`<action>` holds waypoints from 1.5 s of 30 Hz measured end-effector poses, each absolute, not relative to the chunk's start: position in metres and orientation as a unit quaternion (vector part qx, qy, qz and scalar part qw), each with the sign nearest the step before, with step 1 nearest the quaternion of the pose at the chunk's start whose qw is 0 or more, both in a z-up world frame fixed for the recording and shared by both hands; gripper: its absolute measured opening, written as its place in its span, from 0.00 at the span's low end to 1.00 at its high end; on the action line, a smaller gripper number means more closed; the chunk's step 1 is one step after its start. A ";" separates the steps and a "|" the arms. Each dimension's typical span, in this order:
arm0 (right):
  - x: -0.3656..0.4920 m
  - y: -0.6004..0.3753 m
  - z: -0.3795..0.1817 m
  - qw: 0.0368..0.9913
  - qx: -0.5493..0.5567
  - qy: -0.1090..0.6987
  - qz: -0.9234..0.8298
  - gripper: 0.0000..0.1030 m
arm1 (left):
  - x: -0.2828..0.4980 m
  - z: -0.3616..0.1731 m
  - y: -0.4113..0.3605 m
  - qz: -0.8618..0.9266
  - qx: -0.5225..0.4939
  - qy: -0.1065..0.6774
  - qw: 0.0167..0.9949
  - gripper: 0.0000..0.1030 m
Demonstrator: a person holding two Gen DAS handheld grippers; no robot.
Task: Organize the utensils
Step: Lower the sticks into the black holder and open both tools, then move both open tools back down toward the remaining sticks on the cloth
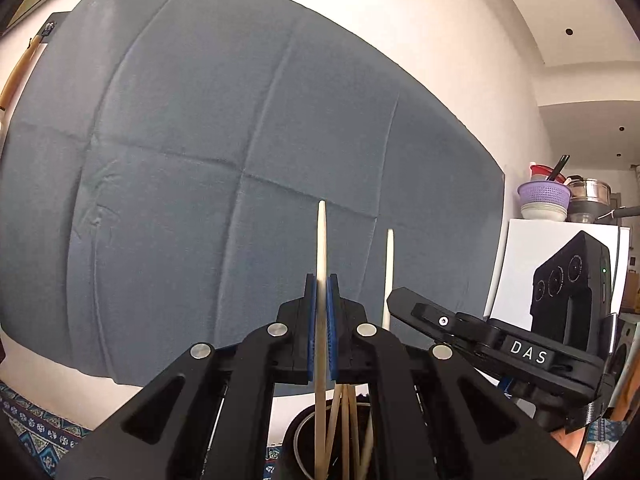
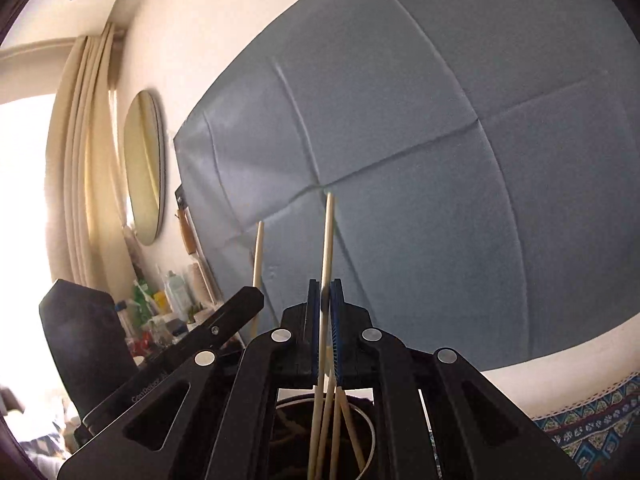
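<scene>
The left gripper (image 1: 321,284) was pinched on one wooden chopstick (image 1: 321,240), which stood upright between its blue pads (image 1: 331,312), the tip rising above them and the shaft running down into a dark round holder (image 1: 300,440) below. More chopsticks (image 1: 346,432) leaned together inside that holder. Just to its right, the right gripper (image 2: 325,292) likewise clamped a second chopstick (image 2: 329,232) upright between its pads, with the lower end reaching into the same white-rimmed holder among the others. Each gripper showed in the other's view, set side by side, close but apart. Behind both hung a creased blue-grey cloth (image 1: 240,120) on a white wall. Beyond the right gripper stood a white fridge (image 1: 516,248) stacked with a purple colander (image 1: 543,196) and pots. To the left were a round mirror (image 2: 145,168), beige curtains (image 2: 84,160) and a crowd of bottles (image 2: 168,292). A patterned blue tablecloth (image 2: 592,424) covered the surface below.
</scene>
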State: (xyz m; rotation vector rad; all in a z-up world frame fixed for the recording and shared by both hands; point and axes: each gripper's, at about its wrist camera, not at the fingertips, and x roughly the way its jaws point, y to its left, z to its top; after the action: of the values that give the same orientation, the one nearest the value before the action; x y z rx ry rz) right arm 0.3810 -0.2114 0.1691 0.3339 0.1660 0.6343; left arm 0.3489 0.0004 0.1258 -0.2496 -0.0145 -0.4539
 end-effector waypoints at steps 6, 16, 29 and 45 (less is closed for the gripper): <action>0.364 -0.207 0.172 0.937 0.133 0.084 0.312 0.05 | 0.338 0.121 0.001 -0.226 -0.101 0.004 0.969 0.05; 0.337 -0.213 0.180 0.943 0.126 0.091 0.294 0.08 | 0.314 0.128 0.004 -0.223 -0.086 0.009 0.971 0.06; 0.308 -0.227 0.191 0.952 0.114 0.114 0.259 0.25 | 0.287 0.136 0.019 -0.188 -0.103 0.019 0.977 0.56; 0.267 -0.229 0.188 0.954 0.108 0.162 0.228 0.86 | 0.257 0.139 0.037 -0.146 -0.118 0.071 0.980 0.94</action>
State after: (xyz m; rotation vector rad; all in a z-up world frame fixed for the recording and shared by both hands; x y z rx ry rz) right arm 0.2673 -0.2293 0.1879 0.2188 0.3287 0.4630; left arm 0.2567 0.0367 0.1391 -0.2369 0.1423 -0.2935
